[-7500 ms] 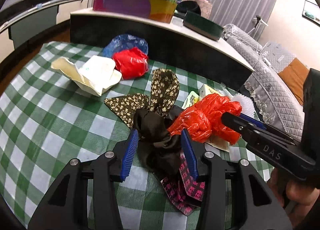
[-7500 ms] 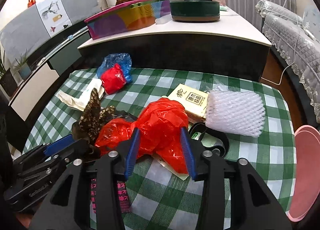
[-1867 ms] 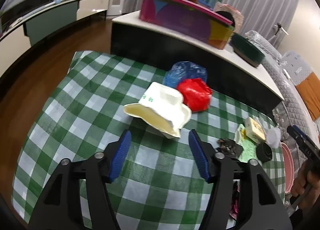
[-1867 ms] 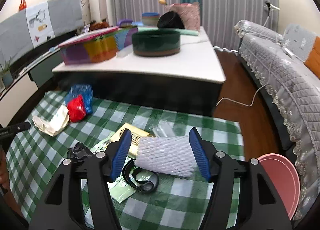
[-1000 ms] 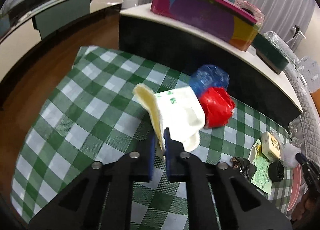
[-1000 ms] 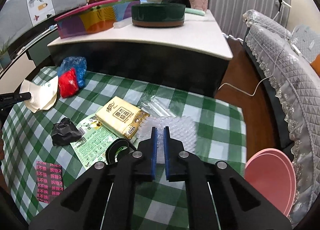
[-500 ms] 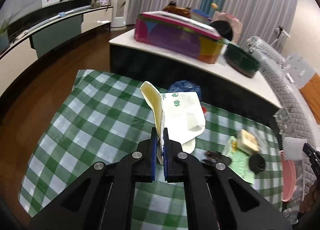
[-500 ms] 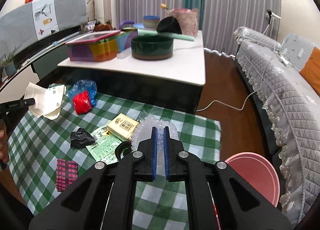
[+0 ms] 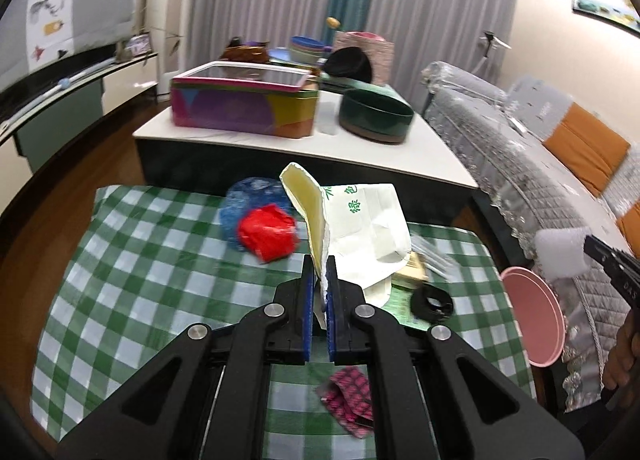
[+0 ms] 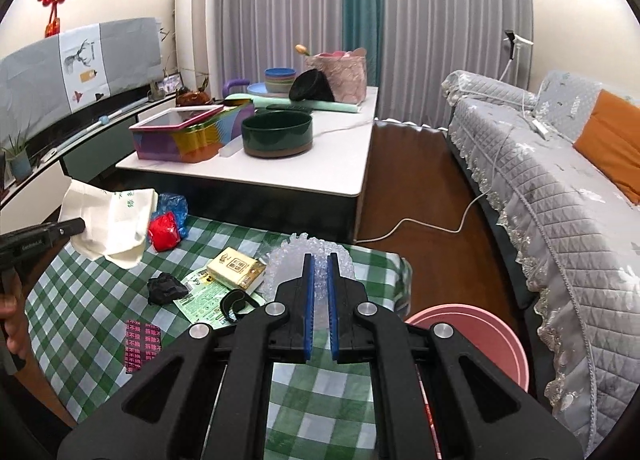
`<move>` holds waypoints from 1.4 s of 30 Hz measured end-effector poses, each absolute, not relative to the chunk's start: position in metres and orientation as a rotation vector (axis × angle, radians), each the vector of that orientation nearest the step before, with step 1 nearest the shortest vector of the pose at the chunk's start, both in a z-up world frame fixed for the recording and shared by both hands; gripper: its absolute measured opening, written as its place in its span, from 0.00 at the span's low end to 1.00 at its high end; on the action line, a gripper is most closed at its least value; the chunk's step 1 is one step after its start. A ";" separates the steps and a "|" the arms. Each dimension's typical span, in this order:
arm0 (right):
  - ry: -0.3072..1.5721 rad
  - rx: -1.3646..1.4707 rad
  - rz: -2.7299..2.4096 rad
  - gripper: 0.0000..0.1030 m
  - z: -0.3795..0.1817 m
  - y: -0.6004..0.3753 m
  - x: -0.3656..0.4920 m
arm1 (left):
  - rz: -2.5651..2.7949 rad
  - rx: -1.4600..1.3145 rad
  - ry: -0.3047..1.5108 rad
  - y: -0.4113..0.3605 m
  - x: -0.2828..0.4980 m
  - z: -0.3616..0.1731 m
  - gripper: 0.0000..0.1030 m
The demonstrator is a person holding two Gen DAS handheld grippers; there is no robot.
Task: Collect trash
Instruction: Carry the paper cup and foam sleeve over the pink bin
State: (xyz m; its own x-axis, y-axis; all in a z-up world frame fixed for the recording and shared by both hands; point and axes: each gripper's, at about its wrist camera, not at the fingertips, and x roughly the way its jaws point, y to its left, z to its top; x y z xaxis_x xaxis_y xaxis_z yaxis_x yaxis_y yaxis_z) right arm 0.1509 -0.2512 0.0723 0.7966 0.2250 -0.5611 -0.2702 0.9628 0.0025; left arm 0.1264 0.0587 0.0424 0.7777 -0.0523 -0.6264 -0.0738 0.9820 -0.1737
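The left tongs [image 9: 319,280] are clamped on the torn edge of a crumpled cream paper bag [image 9: 368,228] printed with green characters; the bag hangs open above the green-checked table [image 9: 132,260], its pale yellow inside turned toward the camera. The right tongs [image 10: 319,280] are pinched tight on a white foam net sleeve [image 10: 308,256], a bubbly, translucent mesh that bulges around the blue pads and is lifted clear of the cloth. Both tongs point forward and downward over the table. Left on the table are a red plastic bag [image 9: 266,234] balled up against a blue plastic bag [image 9: 244,204], a tan tissue pack [image 10: 236,266] lying on a green printed leaflet [image 10: 200,298], a crumpled black wrapper [image 10: 166,288], a black tape roll [image 9: 431,303] and a pink patterned wrapper [image 9: 352,396]. A pink bin [image 10: 476,336] stands on the floor at the table's right end, just beside the grey quilted sofa [image 10: 560,196]. The left wrist view catches the right tongs from the side at the frame's right edge, held by a hand [image 9: 622,356], with the foam above the bin; the right wrist view shows the left tongs at its left edge with the bag raised over the table's far corner.
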 end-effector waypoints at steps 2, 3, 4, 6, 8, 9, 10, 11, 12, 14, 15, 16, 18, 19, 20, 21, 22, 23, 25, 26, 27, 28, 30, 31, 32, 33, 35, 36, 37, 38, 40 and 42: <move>0.587 -0.071 0.255 0.06 0.075 -0.258 0.149 | -0.009 -0.188 0.681 0.050 0.127 0.043 0.05; 0.585 -0.067 0.250 0.06 0.076 -0.261 0.148 | -0.019 -0.186 0.681 0.045 0.128 0.043 0.05; 0.581 -0.064 0.244 0.06 0.077 -0.265 0.147 | -0.027 -0.185 0.681 0.040 0.128 0.043 0.05; 0.574 -0.062 0.234 0.06 0.079 -0.271 0.146 | -0.047 -0.180 0.684 0.030 0.130 0.044 0.05; 0.574 -0.057 0.222 0.06 0.079 -0.278 0.145 | -0.075 -0.173 0.686 0.018 0.131 0.043 0.05; 0.574 -0.054 0.217 0.06 0.080 -0.281 0.145 | -0.091 -0.167 0.687 0.011 0.133 0.044 0.05; 0.574 -0.052 0.210 0.06 0.080 -0.286 0.145 | -0.102 -0.162 0.686 0.007 0.133 0.044 0.05; 0.575 -0.050 0.204 0.06 0.080 -0.290 0.144 | -0.114 -0.156 0.684 0.001 0.134 0.044 0.05; 0.575 -0.047 0.199 0.06 0.080 -0.292 0.144 | -0.130 -0.150 0.683 -0.006 0.135 0.045 0.05; 0.576 -0.045 0.188 0.06 0.079 -0.299 0.143 | -0.154 -0.144 0.681 -0.018 0.138 0.046 0.05; 0.576 -0.045 0.183 0.06 0.079 -0.301 0.143 | -0.166 -0.142 0.680 -0.023 0.139 0.047 0.05; 0.577 -0.042 0.176 0.06 0.078 -0.306 0.143 | -0.175 -0.140 0.680 -0.027 0.140 0.047 0.05; 0.580 -0.037 0.164 0.06 0.076 -0.312 0.143 | -0.198 -0.138 0.681 -0.037 0.142 0.047 0.05; 0.583 -0.032 0.155 0.06 0.075 -0.319 0.143 | -0.211 -0.137 0.682 -0.043 0.144 0.047 0.05; 0.584 -0.029 0.150 0.06 0.075 -0.322 0.143 | -0.222 -0.135 0.684 -0.048 0.145 0.046 0.05; 0.585 -0.027 0.144 0.06 0.075 -0.325 0.143 | -0.231 -0.133 0.686 -0.053 0.147 0.046 0.05; 0.584 -0.024 0.137 0.06 0.074 -0.330 0.143 | -0.245 -0.133 0.689 -0.061 0.149 0.046 0.05; 0.584 -0.023 0.131 0.06 0.074 -0.334 0.143 | -0.256 -0.131 0.691 -0.067 0.150 0.045 0.05; 0.587 -0.015 0.116 0.06 0.073 -0.342 0.142 | -0.280 -0.127 0.694 -0.078 0.153 0.045 0.05; 0.589 -0.013 0.109 0.06 0.072 -0.345 0.142 | -0.293 -0.123 0.695 -0.085 0.153 0.044 0.05; 0.592 -0.011 0.100 0.06 0.071 -0.350 0.142 | -0.305 -0.119 0.696 -0.092 0.154 0.044 0.05; 0.593 -0.008 0.095 0.06 0.071 -0.353 0.142 | -0.319 -0.114 0.697 -0.099 0.155 0.044 0.05; 0.595 -0.004 0.082 0.06 0.069 -0.361 0.141 | -0.342 -0.106 0.699 -0.114 0.157 0.043 0.05; 0.597 -0.003 0.073 0.06 0.068 -0.367 0.141 | -0.356 -0.102 0.701 -0.122 0.158 0.042 0.05; 0.600 0.001 0.066 0.06 0.066 -0.371 0.141 | -0.369 -0.097 0.704 -0.130 0.159 0.041 0.05; 0.605 0.005 0.057 0.06 0.065 -0.376 0.140 | -0.379 -0.095 0.707 -0.135 0.160 0.041 0.05; 0.611 0.008 0.043 0.06 0.061 -0.384 0.140 | -0.408 -0.086 0.709 -0.151 0.162 0.039 0.05; 0.613 0.010 0.037 0.06 0.060 -0.388 0.140 | -0.420 -0.080 0.709 -0.158 0.164 0.039 0.05; 0.618 0.012 0.029 0.06 0.058 -0.393 0.140 | -0.428 -0.074 0.709 -0.164 0.165 0.038 0.05; 0.621 0.015 0.024 0.06 0.057 -0.397 0.139 | -0.436 -0.070 0.710 -0.170 0.166 0.037 0.05; 0.628 0.017 0.011 0.06 0.054 -0.405 0.139 | -0.450 -0.064 0.716 -0.184 0.170 0.035 0.05; 0.635 0.021 0.004 0.06 0.051 -0.410 0.139 | -0.462 -0.064 0.727 -0.195 0.174 0.032 0.05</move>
State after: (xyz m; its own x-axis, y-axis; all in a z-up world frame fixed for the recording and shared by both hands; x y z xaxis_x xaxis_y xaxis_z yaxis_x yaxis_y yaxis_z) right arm 0.1387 -0.4103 0.0513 0.8053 0.0101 -0.5927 0.0030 0.9998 0.0211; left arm 0.1741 -0.1946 0.0321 0.6516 -0.4284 -0.6260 0.3845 0.8979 -0.2142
